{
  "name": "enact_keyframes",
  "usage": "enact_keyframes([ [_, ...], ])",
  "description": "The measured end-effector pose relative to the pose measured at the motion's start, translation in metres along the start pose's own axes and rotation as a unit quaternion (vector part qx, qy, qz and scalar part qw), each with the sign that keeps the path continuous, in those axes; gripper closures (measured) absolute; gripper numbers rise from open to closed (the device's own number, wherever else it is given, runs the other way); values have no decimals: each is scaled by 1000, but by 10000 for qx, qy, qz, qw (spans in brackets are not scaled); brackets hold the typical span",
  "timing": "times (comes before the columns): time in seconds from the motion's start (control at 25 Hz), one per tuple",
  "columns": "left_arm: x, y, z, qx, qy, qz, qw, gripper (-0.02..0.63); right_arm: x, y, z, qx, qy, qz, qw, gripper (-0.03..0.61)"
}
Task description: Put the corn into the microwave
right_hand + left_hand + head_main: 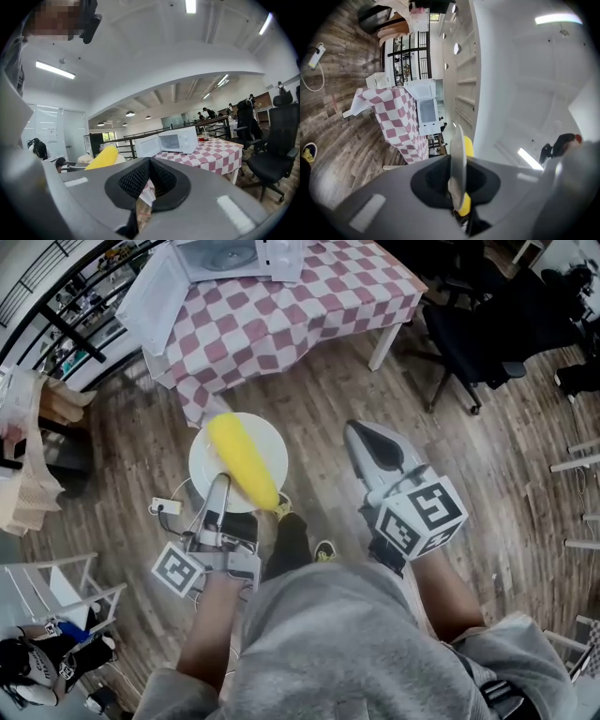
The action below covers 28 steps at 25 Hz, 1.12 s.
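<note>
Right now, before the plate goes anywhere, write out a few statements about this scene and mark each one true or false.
1. The corn lies on the white plate. True.
2. The left gripper clamps the corn itself. False: it is shut on the plate's rim.
3. The microwave has its door closed. False: the door stands open.
4. The right gripper is empty, jaws together. True.
5. The microwave stands on the checkered table. True.

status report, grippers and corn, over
Status: left gripper shut on plate rim, right gripper shut, empty. The corn on the plate, not yet in microwave. Its door open, no obstacle seen.
</note>
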State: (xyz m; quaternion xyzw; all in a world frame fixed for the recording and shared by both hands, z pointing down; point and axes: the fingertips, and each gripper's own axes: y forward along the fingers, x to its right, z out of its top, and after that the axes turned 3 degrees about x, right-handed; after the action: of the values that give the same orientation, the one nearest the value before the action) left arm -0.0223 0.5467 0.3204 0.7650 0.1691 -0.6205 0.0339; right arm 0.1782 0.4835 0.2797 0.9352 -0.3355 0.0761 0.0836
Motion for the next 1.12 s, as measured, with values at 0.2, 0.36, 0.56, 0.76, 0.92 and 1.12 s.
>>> enact_keyframes([
  [0.2,-15,36,29,-6,20,6,10000,581,12,48,6,-99,0,-31,9999,580],
  [0.36,-18,63,51,-40,15,-55,10000,583,19,80,11,-165,-43,-58,9998,580],
  [0.56,-27,88,76,-80,-63,-73,9999,581,25,113,14,-210,-44,-123,9997,580],
  [0.76,-38,107,94,-164,-107,-64,9998,581,30,139,15,-251,-48,-214,9994,580],
  [0.92,-45,120,110,-235,-127,-51,9996,581,33,161,19,-259,-46,-270,9993,580],
  [1.12,-54,134,127,-319,-190,-59,9993,581,32,186,23,-247,-86,-338,9991,580],
])
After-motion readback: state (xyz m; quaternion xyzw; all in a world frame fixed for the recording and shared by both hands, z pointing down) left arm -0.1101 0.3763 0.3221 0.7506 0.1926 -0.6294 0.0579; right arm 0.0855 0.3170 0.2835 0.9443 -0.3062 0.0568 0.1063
